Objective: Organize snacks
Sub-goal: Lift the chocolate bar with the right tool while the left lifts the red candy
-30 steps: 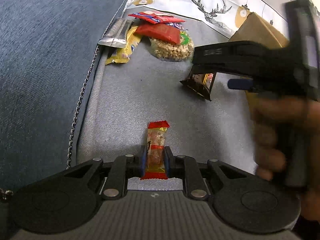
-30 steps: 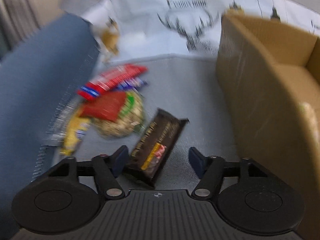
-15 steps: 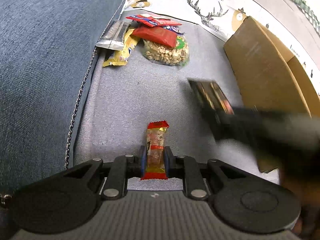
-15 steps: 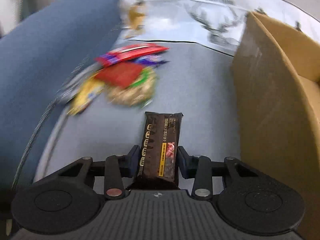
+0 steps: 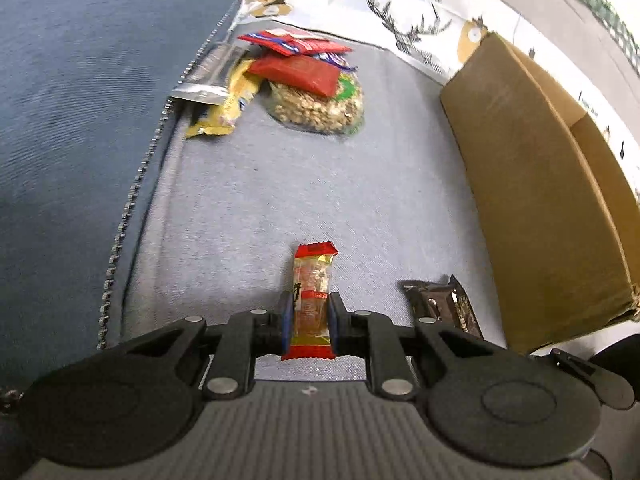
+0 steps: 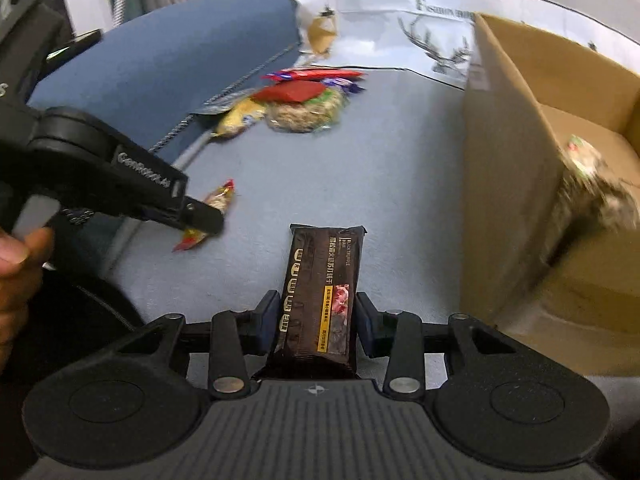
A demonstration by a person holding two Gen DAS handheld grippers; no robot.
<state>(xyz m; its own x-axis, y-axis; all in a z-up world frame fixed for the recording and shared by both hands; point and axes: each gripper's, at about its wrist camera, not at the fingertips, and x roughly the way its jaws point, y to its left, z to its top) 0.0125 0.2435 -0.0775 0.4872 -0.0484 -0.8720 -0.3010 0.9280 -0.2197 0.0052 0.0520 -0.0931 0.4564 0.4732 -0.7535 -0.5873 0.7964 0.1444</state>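
My left gripper (image 5: 308, 312) is shut on a slim red-and-gold snack bar (image 5: 313, 280), held just above the grey seat cushion (image 5: 280, 200). The right wrist view shows that same left gripper (image 6: 206, 220) and bar (image 6: 219, 197) at the left. My right gripper (image 6: 316, 316) is shut on a dark brown biscuit packet (image 6: 320, 280), with its blue pads pressing both long sides. The packet's end (image 5: 440, 304) shows in the left wrist view, beside the box. An open cardboard box (image 6: 512, 184) stands to the right of both grippers.
A pile of loose snacks (image 5: 304, 80) lies at the far end of the cushion: red packets, a bag of nuts, yellow and silver wrappers. A blue cushion (image 5: 80, 80) rises on the left. White deer-print paper (image 5: 400, 12) lies behind. A blurred packet (image 6: 592, 184) lies in the box.
My right gripper shut on the dark brown packet and carried it from near the pile towards the near end of the box. The left gripper and its bar stayed put.
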